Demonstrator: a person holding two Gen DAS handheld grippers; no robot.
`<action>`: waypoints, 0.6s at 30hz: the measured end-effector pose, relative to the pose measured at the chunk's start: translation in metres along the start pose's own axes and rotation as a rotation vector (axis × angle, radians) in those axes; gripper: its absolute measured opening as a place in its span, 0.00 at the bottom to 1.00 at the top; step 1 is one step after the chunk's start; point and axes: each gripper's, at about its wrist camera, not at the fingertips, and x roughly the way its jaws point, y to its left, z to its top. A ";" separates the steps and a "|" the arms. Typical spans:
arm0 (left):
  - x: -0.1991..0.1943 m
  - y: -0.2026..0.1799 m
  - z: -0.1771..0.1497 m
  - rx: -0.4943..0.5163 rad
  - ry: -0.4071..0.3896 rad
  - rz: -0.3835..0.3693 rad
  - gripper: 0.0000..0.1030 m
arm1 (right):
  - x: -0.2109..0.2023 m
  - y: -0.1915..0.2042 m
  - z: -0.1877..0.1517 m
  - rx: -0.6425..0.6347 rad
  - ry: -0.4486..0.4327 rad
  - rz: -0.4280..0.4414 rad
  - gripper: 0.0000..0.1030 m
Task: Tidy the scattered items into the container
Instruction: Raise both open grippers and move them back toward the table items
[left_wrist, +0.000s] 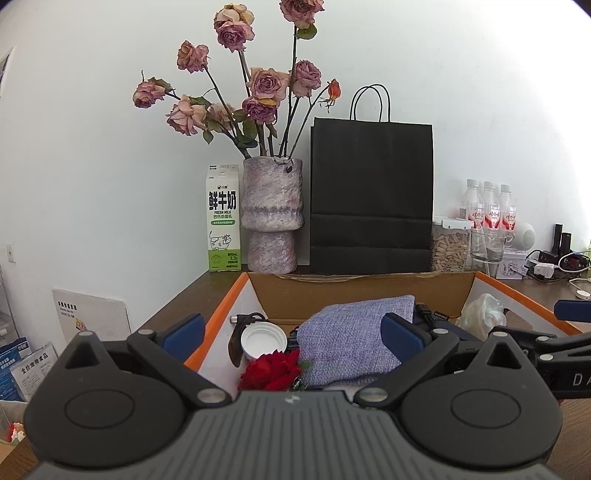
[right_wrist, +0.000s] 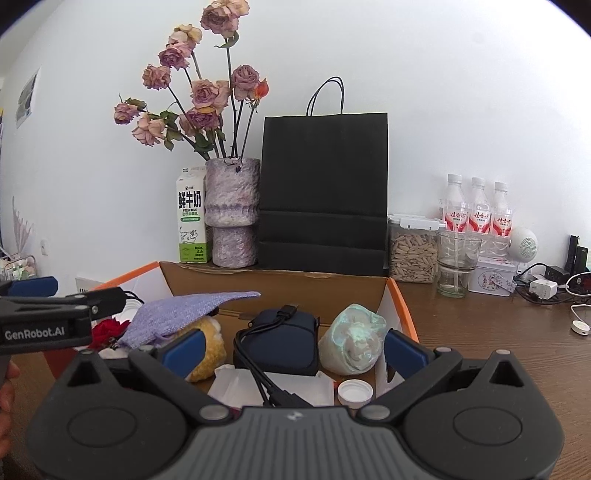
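An open cardboard box with an orange rim (left_wrist: 221, 306) holds the items. In the left wrist view a blue-grey woven pouch (left_wrist: 351, 343), a white cap (left_wrist: 263, 341) and a red rose (left_wrist: 271, 371) lie inside it. My left gripper (left_wrist: 291, 338) hovers open over them, gripping nothing. In the right wrist view the same box (right_wrist: 404, 308) shows a navy pouch with a black cable (right_wrist: 284, 341), a crumpled plastic bag (right_wrist: 352, 341), a yellow plush (right_wrist: 208, 349), white paper (right_wrist: 236, 384) and another white cap (right_wrist: 354, 391). My right gripper (right_wrist: 294, 350) is open above them, empty.
Behind the box stand a milk carton (left_wrist: 223, 221), a vase of dried roses (left_wrist: 271, 218), a black paper bag (left_wrist: 371, 199), a seed jar (right_wrist: 413, 254), a glass (right_wrist: 456, 264) and three bottles (right_wrist: 478, 210). Chargers and cables (right_wrist: 546, 284) lie on the wooden table at right.
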 end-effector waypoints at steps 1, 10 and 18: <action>-0.002 0.000 -0.001 0.002 0.000 0.003 1.00 | -0.001 0.000 -0.001 -0.001 -0.001 -0.002 1.00; -0.024 0.008 -0.009 -0.014 -0.011 0.022 1.00 | -0.020 0.002 -0.008 -0.025 -0.019 -0.008 1.00; -0.039 0.020 -0.017 -0.047 0.028 0.040 1.00 | -0.040 0.006 -0.016 -0.037 -0.027 -0.010 1.00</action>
